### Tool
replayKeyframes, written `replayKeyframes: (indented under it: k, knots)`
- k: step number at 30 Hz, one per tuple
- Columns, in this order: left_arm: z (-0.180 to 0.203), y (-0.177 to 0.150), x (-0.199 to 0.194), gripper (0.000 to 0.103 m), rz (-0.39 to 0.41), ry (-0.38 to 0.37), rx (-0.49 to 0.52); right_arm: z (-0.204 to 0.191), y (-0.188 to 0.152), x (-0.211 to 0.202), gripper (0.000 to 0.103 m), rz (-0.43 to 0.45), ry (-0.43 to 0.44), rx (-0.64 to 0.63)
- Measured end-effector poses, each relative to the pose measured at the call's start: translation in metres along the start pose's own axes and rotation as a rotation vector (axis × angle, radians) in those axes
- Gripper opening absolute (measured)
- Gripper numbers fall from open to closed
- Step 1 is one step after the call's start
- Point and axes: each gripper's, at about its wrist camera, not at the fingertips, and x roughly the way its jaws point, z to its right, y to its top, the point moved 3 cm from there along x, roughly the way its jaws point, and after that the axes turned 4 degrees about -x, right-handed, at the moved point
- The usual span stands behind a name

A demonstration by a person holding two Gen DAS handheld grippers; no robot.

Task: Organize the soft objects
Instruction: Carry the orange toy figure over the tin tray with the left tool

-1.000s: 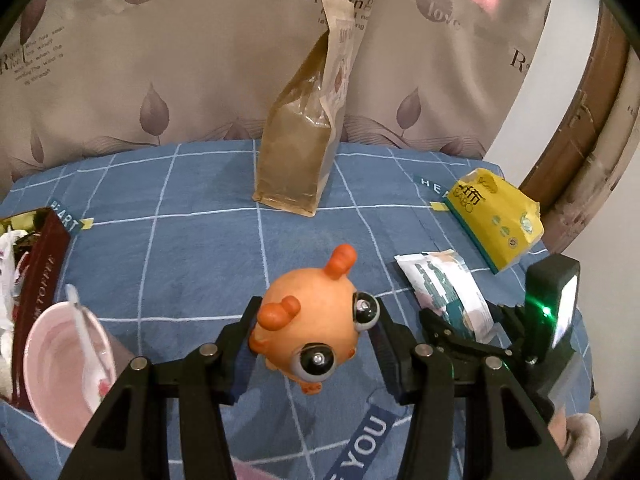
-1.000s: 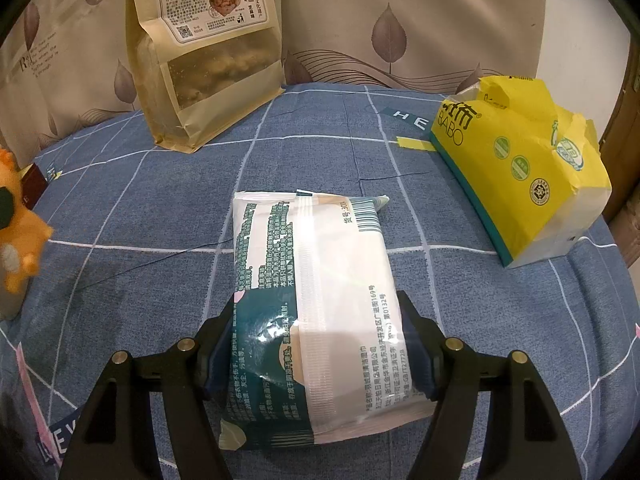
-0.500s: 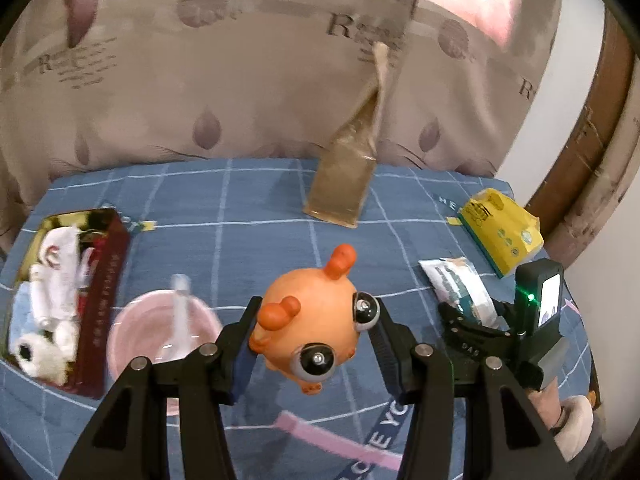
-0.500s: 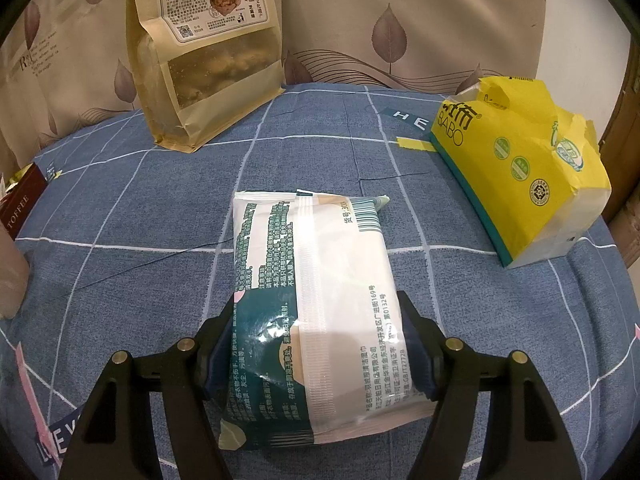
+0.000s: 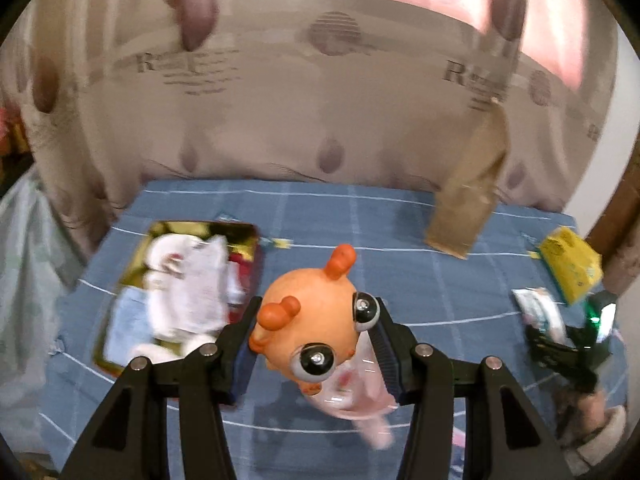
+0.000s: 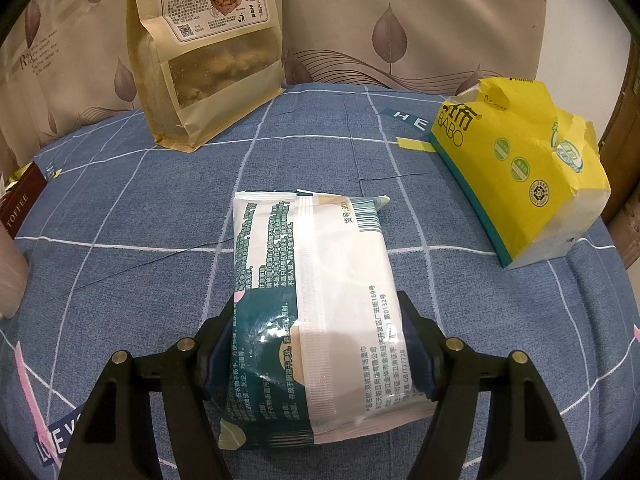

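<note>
My left gripper (image 5: 316, 340) is shut on an orange squishy toy (image 5: 308, 320) with bulging eyes and holds it high above the blue checked cloth. Below and to the left lies a gold-lined tin box (image 5: 256, 236) with white soft items inside. A pink cup (image 5: 360, 392) shows just under the toy. My right gripper (image 6: 320, 348) is shut on a white and teal wet-wipe pack (image 6: 316, 296) that rests on the cloth; it also shows in the left wrist view (image 5: 540, 312).
A tall kraft snack bag (image 6: 208, 52) stands at the back against the curtain. A yellow tissue pack (image 6: 520, 176) lies at the right. A dark red toffee box edge (image 6: 20, 200) is at the left. A wooden frame borders the right side.
My left gripper has risen and swung left with the orange toy, bringing the tin box into view. The right gripper and wet-wipe pack have not moved.
</note>
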Motion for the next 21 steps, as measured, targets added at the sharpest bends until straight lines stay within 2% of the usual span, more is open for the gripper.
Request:
replayKeyframes:
  k: [9,21]
  knots:
    - [-0.060,0.005,0.010,0.052,0.002,0.105,-0.057,0.000,0.000,0.000,0.068,0.000,-0.002,-0.002]
    - [-0.113,0.007,0.040,0.052,-0.034,0.171,-0.143,0.001,0.000,0.000,0.068,0.000,-0.002,-0.003]
